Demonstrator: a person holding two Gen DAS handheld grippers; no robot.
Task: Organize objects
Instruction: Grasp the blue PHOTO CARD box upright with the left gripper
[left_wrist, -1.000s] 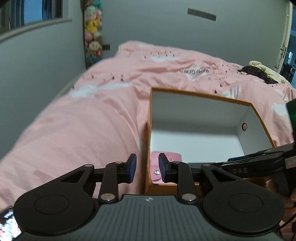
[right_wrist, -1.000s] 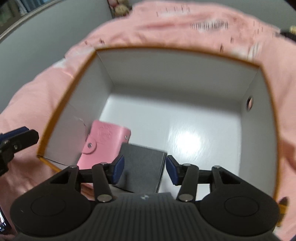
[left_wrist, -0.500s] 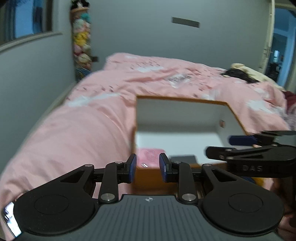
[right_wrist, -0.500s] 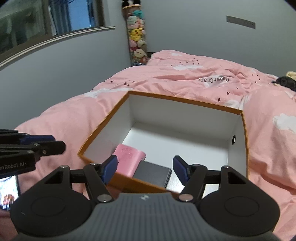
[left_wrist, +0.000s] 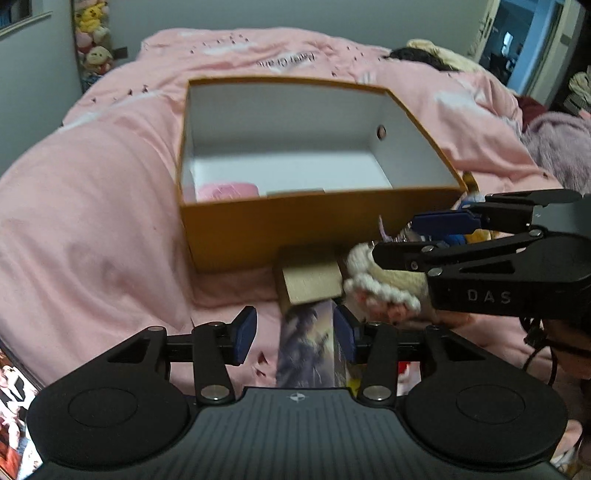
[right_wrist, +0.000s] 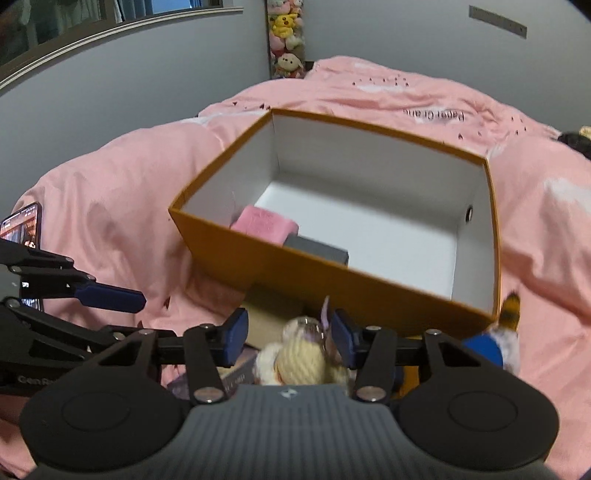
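Observation:
An orange box (left_wrist: 258, 229) with a white inside sits on the pink bed; it also shows in the right wrist view (right_wrist: 332, 280). Inside lie a pink wallet (right_wrist: 264, 223) and a dark grey flat case (right_wrist: 319, 251). In front of the box lie a small picture box (left_wrist: 308, 332), a cream knitted toy (left_wrist: 384, 288) and a blue fluffy toy (right_wrist: 491, 345). My left gripper (left_wrist: 293, 334) is open above the picture box. My right gripper (right_wrist: 284, 336) is open around the cream toy (right_wrist: 299, 360).
The pink duvet (left_wrist: 92, 206) covers the whole bed. A phone (right_wrist: 22, 225) lies at the left. Plush toys (right_wrist: 286, 33) hang in the far corner by the grey wall. Dark clothes (left_wrist: 424, 59) lie at the far right.
Both grippers have pulled back from the box and dropped toward the objects in front of it. The left gripper has opened wider. The wallet and grey case stay in the box.

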